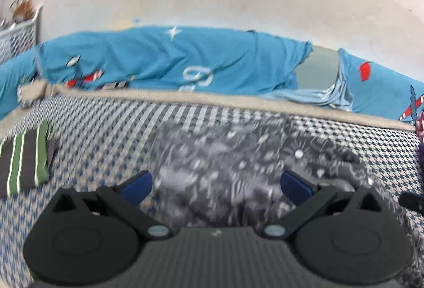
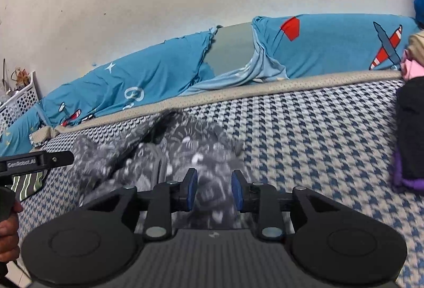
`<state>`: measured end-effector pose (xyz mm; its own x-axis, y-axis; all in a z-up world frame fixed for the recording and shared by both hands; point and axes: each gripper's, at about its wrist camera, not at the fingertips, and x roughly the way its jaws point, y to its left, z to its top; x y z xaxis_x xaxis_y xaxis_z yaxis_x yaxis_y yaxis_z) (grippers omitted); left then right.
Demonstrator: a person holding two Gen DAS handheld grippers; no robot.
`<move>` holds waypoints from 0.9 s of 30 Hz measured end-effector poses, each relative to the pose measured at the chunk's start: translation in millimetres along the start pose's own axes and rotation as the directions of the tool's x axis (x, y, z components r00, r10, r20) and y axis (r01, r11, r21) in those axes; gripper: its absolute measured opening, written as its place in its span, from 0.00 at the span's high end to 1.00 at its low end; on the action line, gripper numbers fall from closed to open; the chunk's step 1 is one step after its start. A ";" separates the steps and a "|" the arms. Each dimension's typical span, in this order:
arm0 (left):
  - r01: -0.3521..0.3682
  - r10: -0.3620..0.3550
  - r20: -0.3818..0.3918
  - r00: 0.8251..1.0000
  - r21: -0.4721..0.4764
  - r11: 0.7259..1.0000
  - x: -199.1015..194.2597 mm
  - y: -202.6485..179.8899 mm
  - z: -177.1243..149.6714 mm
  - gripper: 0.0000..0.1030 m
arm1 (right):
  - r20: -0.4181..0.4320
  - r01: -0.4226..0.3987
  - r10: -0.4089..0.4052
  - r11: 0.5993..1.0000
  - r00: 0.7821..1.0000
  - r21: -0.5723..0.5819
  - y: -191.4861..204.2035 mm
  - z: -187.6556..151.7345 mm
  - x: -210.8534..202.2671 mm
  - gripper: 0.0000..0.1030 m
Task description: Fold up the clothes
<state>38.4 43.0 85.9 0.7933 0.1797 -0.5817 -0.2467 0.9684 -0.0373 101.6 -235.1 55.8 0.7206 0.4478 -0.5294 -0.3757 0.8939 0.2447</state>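
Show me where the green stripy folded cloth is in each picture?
Left wrist view: the green striped cloth lies at the left edge, on the checked bed cover.
Right wrist view: only a corner of it peeks out at the far left, under the left gripper.
Shared landmark: the white basket by the wall.

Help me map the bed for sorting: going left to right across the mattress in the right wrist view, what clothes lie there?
Striped folded garment at the left edge → grey patterned garment ahead of the right gripper → black and purple pile at the right edge.
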 end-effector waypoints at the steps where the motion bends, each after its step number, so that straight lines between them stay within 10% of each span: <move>1: 0.005 -0.005 0.006 1.000 0.021 1.000 4.1 -5.8 3.4 0.00 | 0.003 -0.002 0.002 1.000 1.000 0.002 -0.8 3.5 4.6 0.71; 9: 0.075 -0.066 -0.077 0.995 0.127 0.989 54.0 -47.7 16.5 0.00 | -0.012 -0.011 0.011 1.000 1.000 -0.001 -8.6 31.5 51.9 0.64; 27: -0.076 0.095 -0.235 0.967 0.090 0.993 133.5 -49.7 27.3 0.00 | -0.133 -0.031 0.020 0.996 0.991 -0.081 -2.1 55.6 148.9 0.52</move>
<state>171.7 23.6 32.3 0.6133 0.2256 -0.7569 -0.2551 0.9636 0.0805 242.1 -169.0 21.6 0.6290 0.4588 -0.6275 -0.4441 0.8746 0.1943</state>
